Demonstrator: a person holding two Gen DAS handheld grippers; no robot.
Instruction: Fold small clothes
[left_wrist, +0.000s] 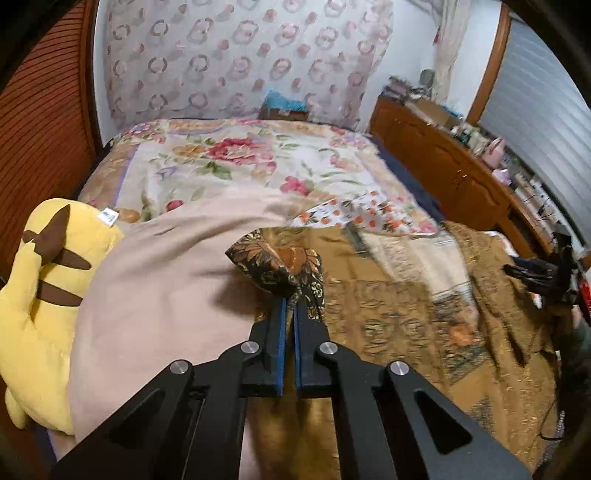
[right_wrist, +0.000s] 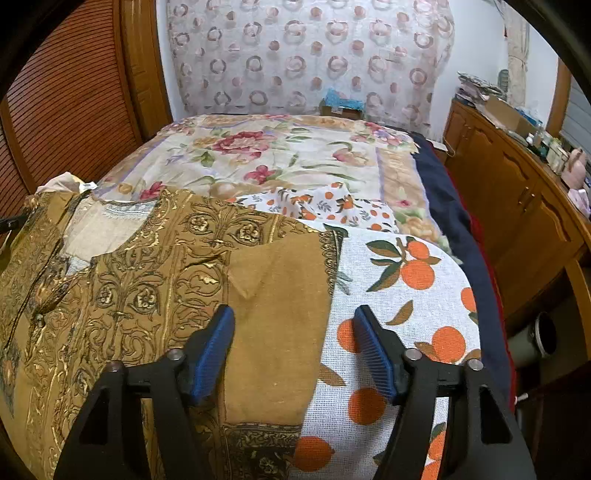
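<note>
**Brown garment: corner pinch, fold step**

Brown patterned garment (right_wrist: 155, 280) lies spread on the bed (right_wrist: 295, 147). My left tongs (left_wrist: 290, 301) clamp its dark floral corner (left_wrist: 280, 264); I would lift evenly. My right tongs (right_wrist: 294, 321) stand apart, gripping nothing, astride its edge.

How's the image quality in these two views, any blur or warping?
Left wrist view: brown garment smeared by motion blur on the right, sharp near the left tongs; dresser bows from fisheye. Right wrist view: crisp garment and orange-print cloth; dark corner vignetting; louvered door curves.
</note>
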